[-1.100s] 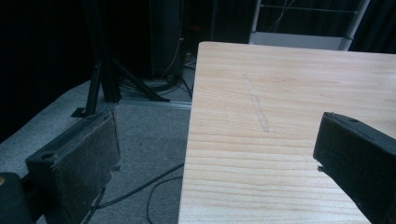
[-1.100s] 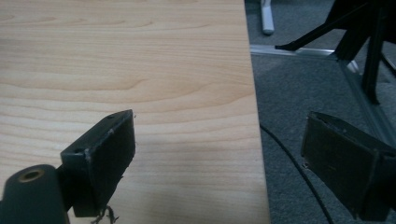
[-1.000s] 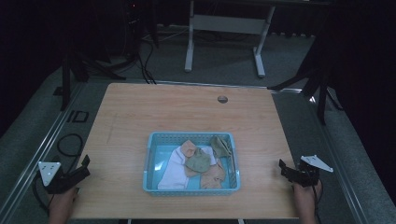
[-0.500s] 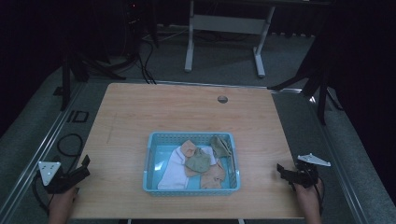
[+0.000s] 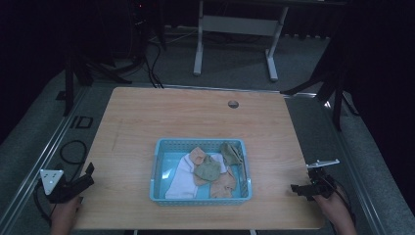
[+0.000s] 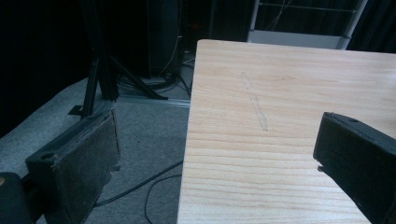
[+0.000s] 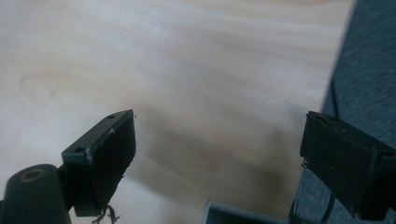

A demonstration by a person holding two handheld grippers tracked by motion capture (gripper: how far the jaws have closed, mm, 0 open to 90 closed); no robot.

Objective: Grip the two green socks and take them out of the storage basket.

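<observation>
Two grippers, both at the near edge of the table [image 5: 161,117], well apart from each other and from the basket [image 5: 157,166] between them.

Basket: light blue plastic, rectangular, lattice walls, sitting near the middle of the table, slightly toward the near side. Inside, a loose heap of small cloths. White cloth [image 5: 181,178] lies at the near left, the largest piece, flat against the floor of the basket. Green cloth [image 5: 208,170] sits crumpled on top in the centre. Peach cloth [image 5: 197,155] shows at the far side of the heap, and more peach fabric lies at the near right corner. Olive cloth [image 5: 231,152] lies bunched against the far right wall. Bare blue floor shows at the far left of the basket.

Left gripper [image 5: 85,176]: at the near left corner, held by a hand [image 5: 63,215]. In the left gripper view its jaws stand wide apart with nothing between them, one over the floor, one over the wood.

Right gripper [image 5: 297,188]: at the near right edge, hand [image 5: 335,208] behind it. In the right gripper view the jaws are spread wide, holding nothing, above bare wood at the table's edge.

Round hole [image 5: 233,104] in the tabletop on the far side.
</observation>
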